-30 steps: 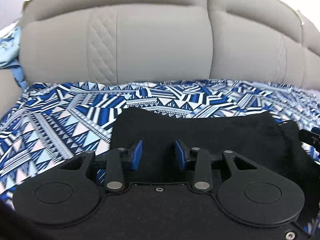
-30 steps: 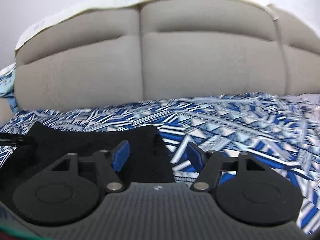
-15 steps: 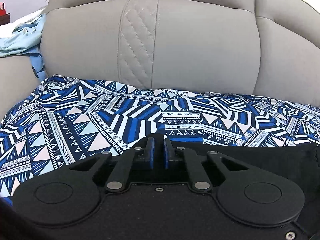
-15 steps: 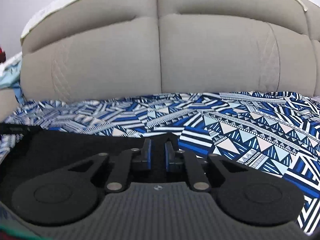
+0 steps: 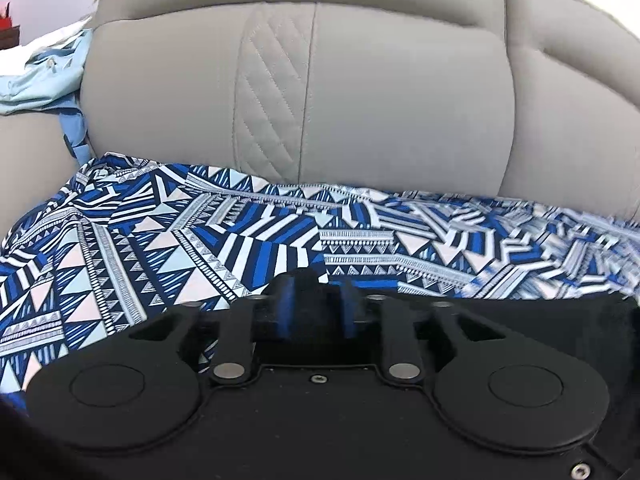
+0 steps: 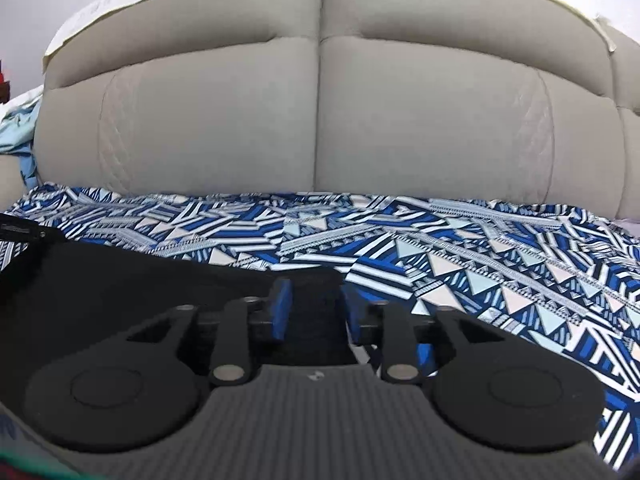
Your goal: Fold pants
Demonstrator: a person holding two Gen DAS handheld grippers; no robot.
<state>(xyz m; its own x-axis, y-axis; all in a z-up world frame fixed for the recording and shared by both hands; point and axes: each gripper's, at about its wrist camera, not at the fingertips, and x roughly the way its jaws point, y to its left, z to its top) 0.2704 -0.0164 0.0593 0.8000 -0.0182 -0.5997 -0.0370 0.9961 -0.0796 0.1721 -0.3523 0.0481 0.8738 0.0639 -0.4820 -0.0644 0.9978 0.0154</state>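
Blue-padded fingers (image 5: 285,312) of the left gripper (image 5: 316,312) are drawn in on a raised fold of the black pants (image 5: 520,316), with dark cloth filling the narrow gap between the pads. In the right wrist view the right gripper (image 6: 314,312) does likewise: its fingers (image 6: 280,312) pinch a bunched bit of the same black fabric (image 6: 120,280), which stands up between the blue pads.

Both grips sit on the far edge of the pants, the left one at the garment's left end and the right one at its right end. From the left gripper the black cloth stretches away to the right; from the right gripper it stretches away to the left, where a dark strip, probably part of the other tool, shows at the picture's edge.

Under the pants lies a patterned sheet (image 5: 160,240) of blue, white and pale triangles and stripes, spread over the sofa seat and reaching its back edge. Behind it rises the grey sofa backrest (image 6: 240,120), padded, with diamond-stitched panels. A light blue cloth (image 5: 44,76) lies bunched on the sofa's left arm, well apart from the pants.
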